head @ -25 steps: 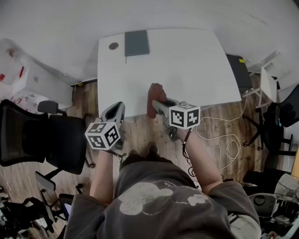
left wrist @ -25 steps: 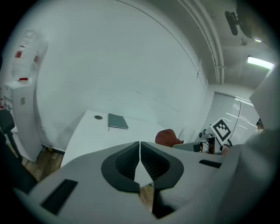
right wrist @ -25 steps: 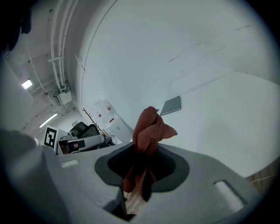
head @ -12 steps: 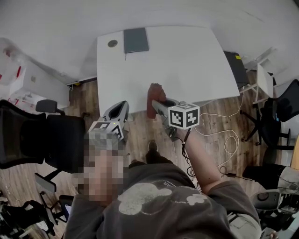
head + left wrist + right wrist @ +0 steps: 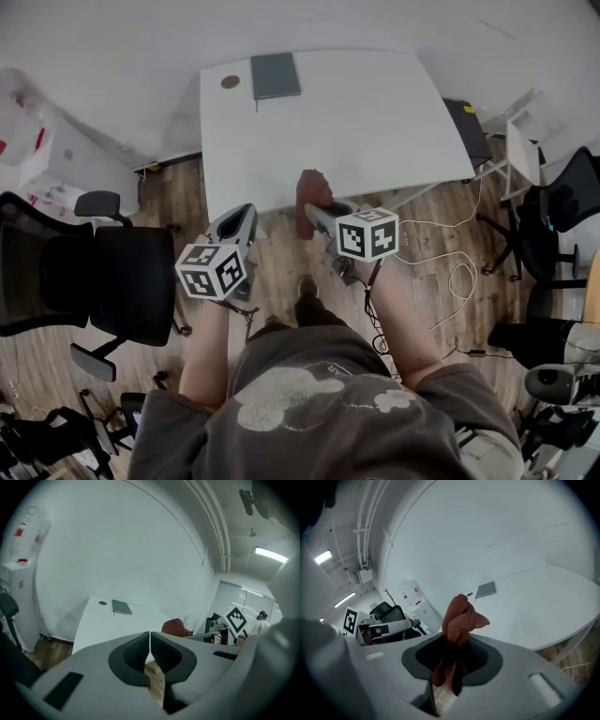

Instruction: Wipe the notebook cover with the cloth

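Note:
A dark grey notebook (image 5: 276, 75) lies flat at the far edge of the white table (image 5: 337, 131); it also shows as the notebook (image 5: 122, 607) and the notebook (image 5: 486, 589) in the gripper views. My right gripper (image 5: 309, 208) is shut on a rust-red cloth (image 5: 312, 195), which sticks up bunched between its jaws as the cloth (image 5: 459, 620). It hovers at the table's near edge, far from the notebook. My left gripper (image 5: 242, 217) is shut and holds nothing, just off the table's near left corner.
A small round disc (image 5: 230, 82) sits left of the notebook. A black office chair (image 5: 103, 272) stands at the left. More chairs (image 5: 562, 234) and white cables (image 5: 450, 272) lie on the wooden floor at the right.
Both grippers have stayed almost where they were, with the cloth still held. The view has shifted slightly, so the table sits a little to the right.

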